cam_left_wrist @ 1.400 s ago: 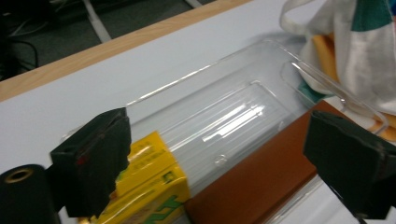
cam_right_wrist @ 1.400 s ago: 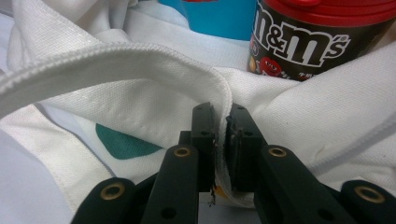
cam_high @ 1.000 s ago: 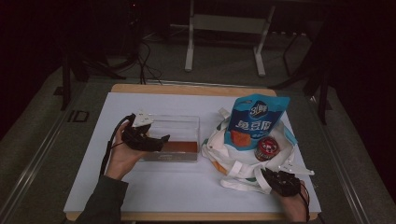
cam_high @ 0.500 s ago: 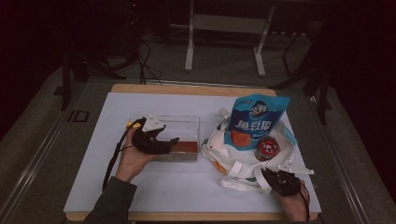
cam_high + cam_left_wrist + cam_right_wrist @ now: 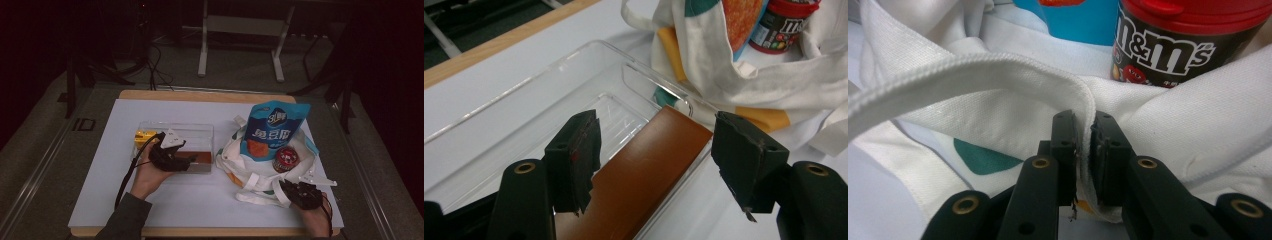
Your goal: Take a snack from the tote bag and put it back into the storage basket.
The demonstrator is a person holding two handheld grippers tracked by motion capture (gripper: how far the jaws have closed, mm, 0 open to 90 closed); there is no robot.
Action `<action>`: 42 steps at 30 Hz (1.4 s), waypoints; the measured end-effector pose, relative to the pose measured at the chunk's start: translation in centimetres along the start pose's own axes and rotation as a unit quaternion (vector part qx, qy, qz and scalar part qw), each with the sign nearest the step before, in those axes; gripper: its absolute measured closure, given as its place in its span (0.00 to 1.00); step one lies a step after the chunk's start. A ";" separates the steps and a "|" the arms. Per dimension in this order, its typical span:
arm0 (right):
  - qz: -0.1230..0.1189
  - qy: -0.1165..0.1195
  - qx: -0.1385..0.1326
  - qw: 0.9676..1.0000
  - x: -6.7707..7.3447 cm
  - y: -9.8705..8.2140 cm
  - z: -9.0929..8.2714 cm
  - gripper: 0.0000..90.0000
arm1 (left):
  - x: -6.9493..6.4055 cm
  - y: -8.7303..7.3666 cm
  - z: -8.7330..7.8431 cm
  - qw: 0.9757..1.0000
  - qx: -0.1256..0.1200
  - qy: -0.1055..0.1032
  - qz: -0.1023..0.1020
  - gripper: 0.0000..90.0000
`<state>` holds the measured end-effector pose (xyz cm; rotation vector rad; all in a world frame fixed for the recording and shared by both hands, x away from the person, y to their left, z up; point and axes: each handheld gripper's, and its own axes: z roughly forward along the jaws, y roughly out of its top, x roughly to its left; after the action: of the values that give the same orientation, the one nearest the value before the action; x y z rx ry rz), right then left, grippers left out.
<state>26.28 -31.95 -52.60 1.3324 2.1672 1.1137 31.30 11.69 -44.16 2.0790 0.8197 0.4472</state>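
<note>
Dim, underexposed high view with dark surroundings; both close views brighter, soft-focused at their bottom edges.

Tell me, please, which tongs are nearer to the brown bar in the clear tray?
Left. The left tongs have just been closing astride the brown bar in the clear tray, pads not yet touching; the right tongs sit apart, shut on the white bag.

Clear glossy plastic tray (image 5: 549, 80) — woven cloth bag (image 5: 998, 100)

Table (image 5: 125, 200) w/ white mat: clear tray (image 5: 200, 131), tote bag (image 5: 250, 175)
</note>
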 end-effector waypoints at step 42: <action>-0.023 0.038 -0.003 0.999 -0.8 1.9 -4.5 0.60 | -1.1 -2.1 0.1 0.999 -0.010 -0.030 0.004 0.49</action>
<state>24.91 -34.11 -48.39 1.2505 2.2347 1.1704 29.73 11.73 -45.97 2.0673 0.7693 0.3932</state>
